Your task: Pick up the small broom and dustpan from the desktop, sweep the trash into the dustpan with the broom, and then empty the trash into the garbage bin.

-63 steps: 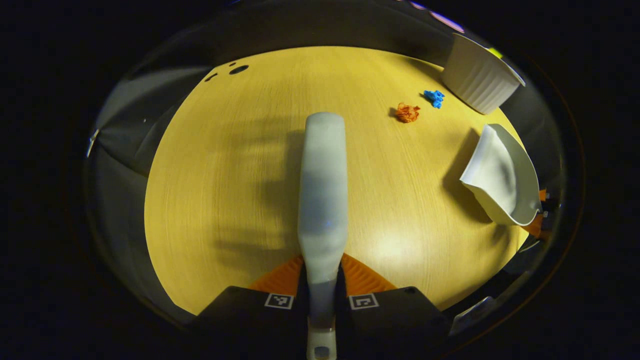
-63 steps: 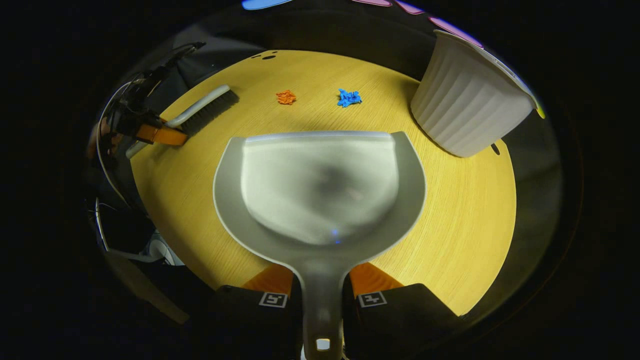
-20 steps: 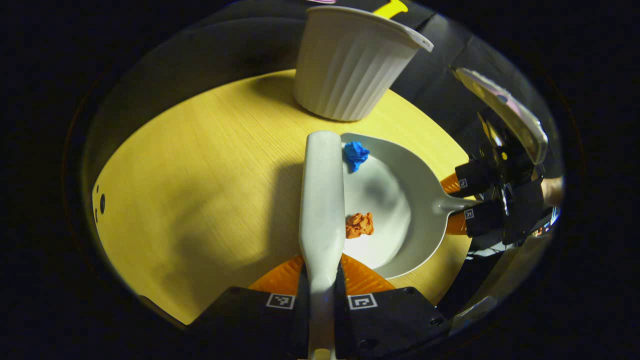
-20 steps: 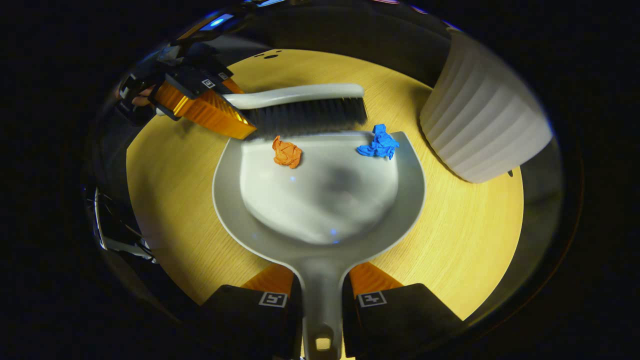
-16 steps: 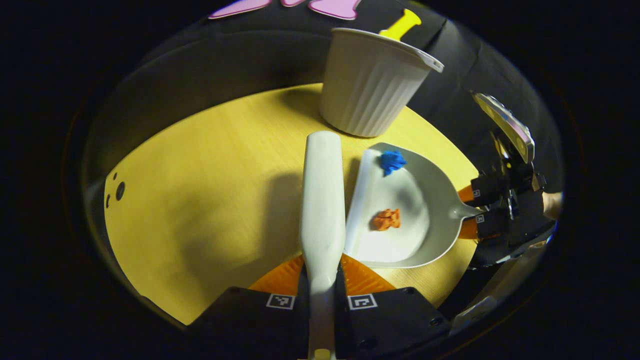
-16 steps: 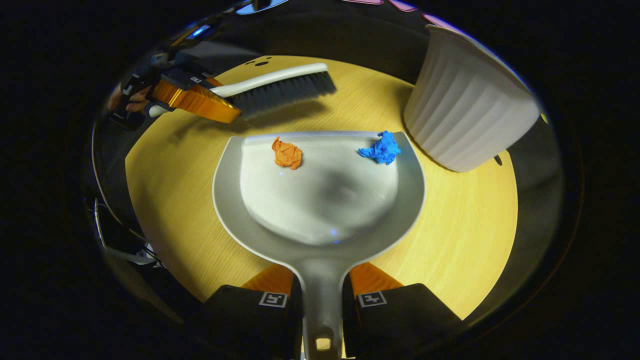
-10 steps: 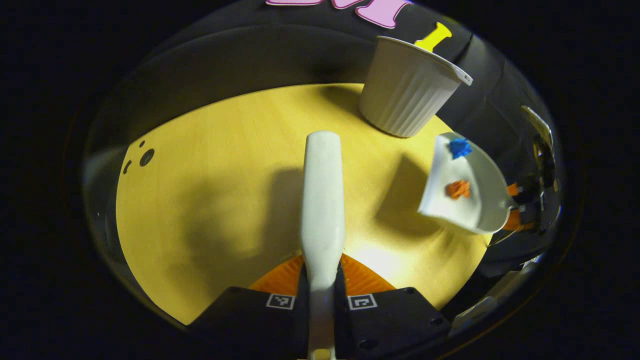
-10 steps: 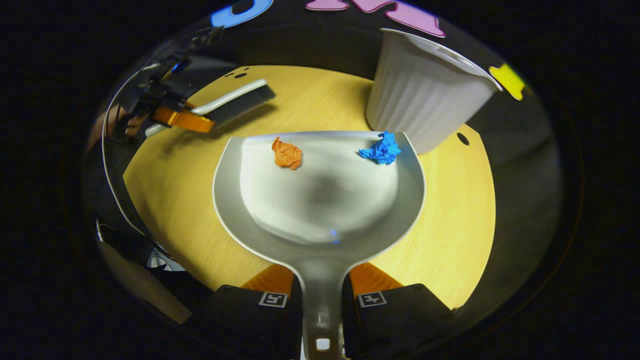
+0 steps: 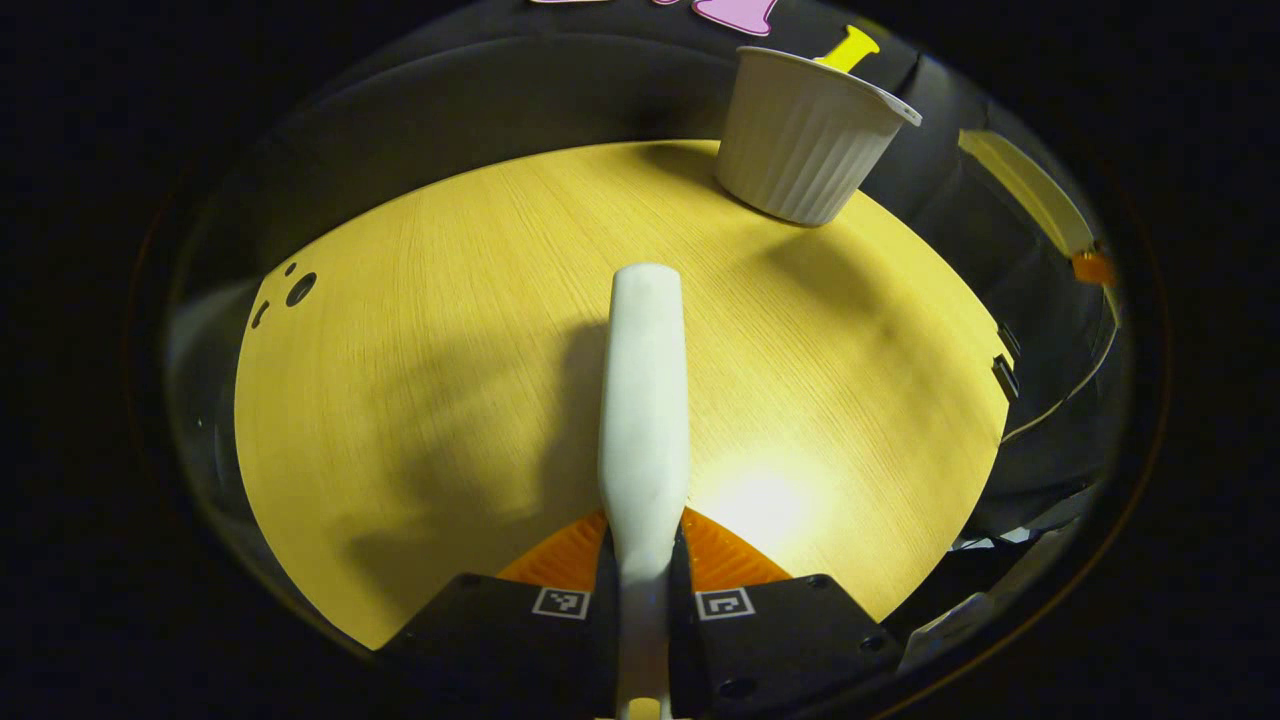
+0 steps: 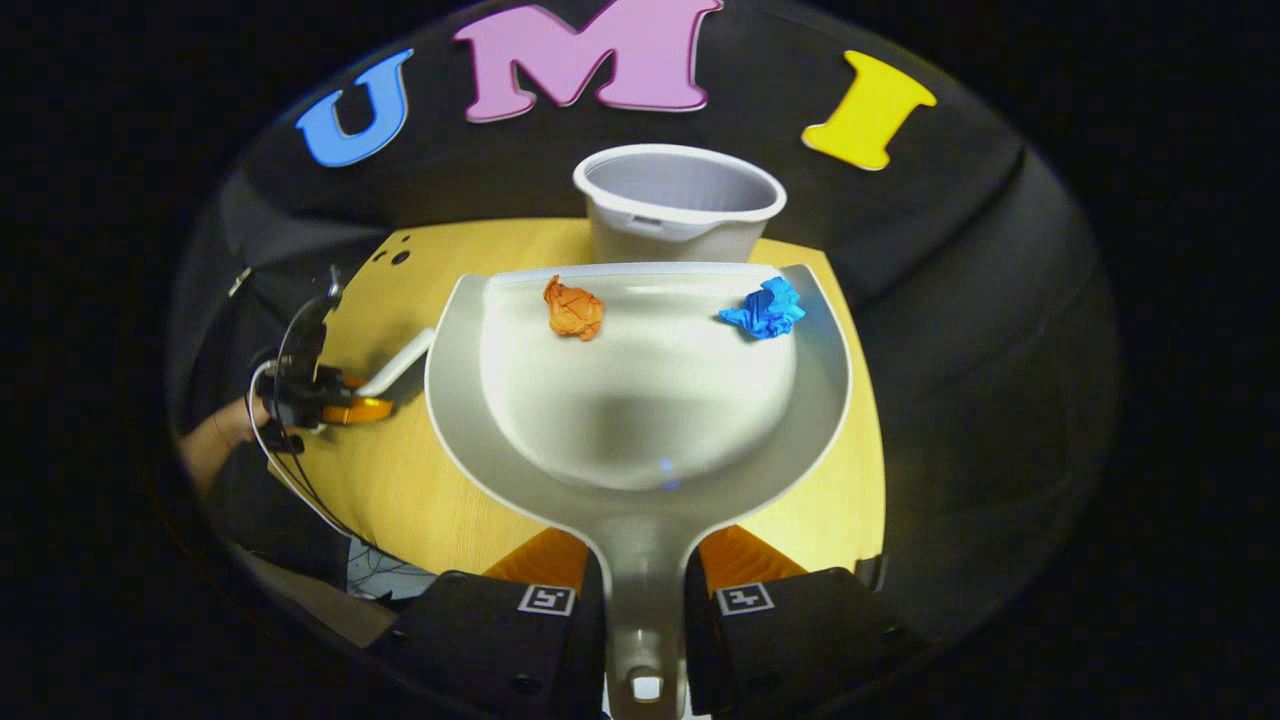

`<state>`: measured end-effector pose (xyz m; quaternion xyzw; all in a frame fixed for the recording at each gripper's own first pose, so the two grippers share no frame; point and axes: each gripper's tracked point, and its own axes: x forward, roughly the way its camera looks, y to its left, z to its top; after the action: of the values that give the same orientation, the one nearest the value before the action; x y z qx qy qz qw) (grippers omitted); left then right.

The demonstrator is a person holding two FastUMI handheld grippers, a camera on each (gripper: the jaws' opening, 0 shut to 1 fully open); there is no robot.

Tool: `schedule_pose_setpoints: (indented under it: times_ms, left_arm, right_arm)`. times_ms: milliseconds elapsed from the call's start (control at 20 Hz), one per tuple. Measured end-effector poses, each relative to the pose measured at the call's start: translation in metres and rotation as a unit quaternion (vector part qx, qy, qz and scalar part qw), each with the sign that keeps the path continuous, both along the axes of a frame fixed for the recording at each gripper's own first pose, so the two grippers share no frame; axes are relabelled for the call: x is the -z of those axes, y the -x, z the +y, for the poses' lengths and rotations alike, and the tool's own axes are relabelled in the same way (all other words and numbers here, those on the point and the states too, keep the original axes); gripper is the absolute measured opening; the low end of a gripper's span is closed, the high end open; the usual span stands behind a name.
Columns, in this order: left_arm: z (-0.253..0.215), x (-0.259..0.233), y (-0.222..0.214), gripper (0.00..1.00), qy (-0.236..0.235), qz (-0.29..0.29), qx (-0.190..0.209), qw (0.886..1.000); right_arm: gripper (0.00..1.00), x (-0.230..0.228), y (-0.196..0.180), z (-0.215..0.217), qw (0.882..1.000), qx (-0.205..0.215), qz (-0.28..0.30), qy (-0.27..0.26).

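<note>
Here, in the left gripper view, the left gripper (image 9: pixel 642 560) is clamping both fingers on the handle of the small broom (image 9: pixel 645 400), whose pale back is running straight ahead of it above the round wooden desktop (image 9: pixel 420 360). The ribbed white garbage bin (image 9: pixel 805 150) is standing at the desktop's far edge, ahead and to the right of the broom's tip, well apart from it. In the right gripper view, the right gripper (image 10: pixel 643 590) is gripping the handle of the dustpan (image 10: pixel 640 400), both fingers pressing on it. An orange paper wad (image 10: pixel 573 308) and a blue paper wad (image 10: pixel 763 309) are lying near the pan's front lip. The bin's open mouth is showing just beyond that lip. Off to the left, a hand (image 10: pixel 215 430) is holding the other gripper with the broom.
</note>
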<state>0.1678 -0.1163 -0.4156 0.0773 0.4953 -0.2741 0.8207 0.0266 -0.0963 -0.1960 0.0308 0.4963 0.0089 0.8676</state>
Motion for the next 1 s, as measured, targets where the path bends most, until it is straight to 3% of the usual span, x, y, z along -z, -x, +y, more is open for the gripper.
schedule_pose_setpoints:
  times_ms: [100, 150, 400, 450, 500, 600, 700, 750, 900, 950, 1000]
  left_arm:
    - [0.0, 0.003, 0.001, 0.24, 0.0, 0.0, -0.001, 1.0]
    - [0.0, 0.004, 0.003, 0.24, 0.001, -0.001, -0.001, 1.0]
    - [0.002, 0.009, 0.008, 0.24, 0.003, -0.004, -0.01, 1.0]
    - [0.005, 0.01, 0.009, 0.24, 0.003, -0.003, -0.012, 1.0]
    - [0.007, 0.011, 0.009, 0.24, 0.002, -0.004, -0.012, 1.0]
    - [0.006, 0.01, 0.009, 0.24, -0.001, -0.005, -0.012, 1.0]
    - [0.006, 0.012, 0.01, 0.24, 0.0, -0.005, -0.011, 1.0]
    - [0.005, 0.013, 0.01, 0.24, 0.001, -0.005, -0.011, 1.0]
    - [0.005, 0.013, 0.011, 0.24, 0.006, -0.003, -0.013, 1.0]
    - [0.005, 0.013, 0.01, 0.24, 0.007, -0.004, -0.013, 1.0]
    - [0.006, 0.013, 0.01, 0.24, 0.008, -0.004, -0.011, 1.0]
  right_arm:
    - [0.41, -0.019, -0.015, -0.019, 1.0, 0.016, -0.002, 0.008]
    - [0.36, -0.026, -0.023, -0.028, 1.0, 0.022, 0.004, 0.009]
    - [0.36, -0.037, -0.072, -0.068, 0.998, 0.046, 0.026, 0.016]
    - [0.41, -0.035, -0.079, -0.074, 0.998, 0.045, 0.037, 0.022]
    - [0.36, -0.033, -0.087, -0.079, 0.998, 0.043, 0.046, 0.031]
    - [0.41, -0.03, -0.101, -0.086, 0.996, 0.038, 0.064, 0.046]
    - [0.31, -0.029, -0.115, -0.094, 0.994, 0.026, 0.079, 0.07]
    - [0.36, -0.03, -0.121, -0.099, 0.992, 0.021, 0.087, 0.087]
    - [0.36, -0.032, -0.141, -0.106, 0.988, 0.009, 0.101, 0.119]
    - [0.31, -0.034, -0.144, -0.105, 0.985, 0.004, 0.109, 0.132]
    - [0.36, -0.034, -0.141, -0.105, 0.982, -0.002, 0.119, 0.145]
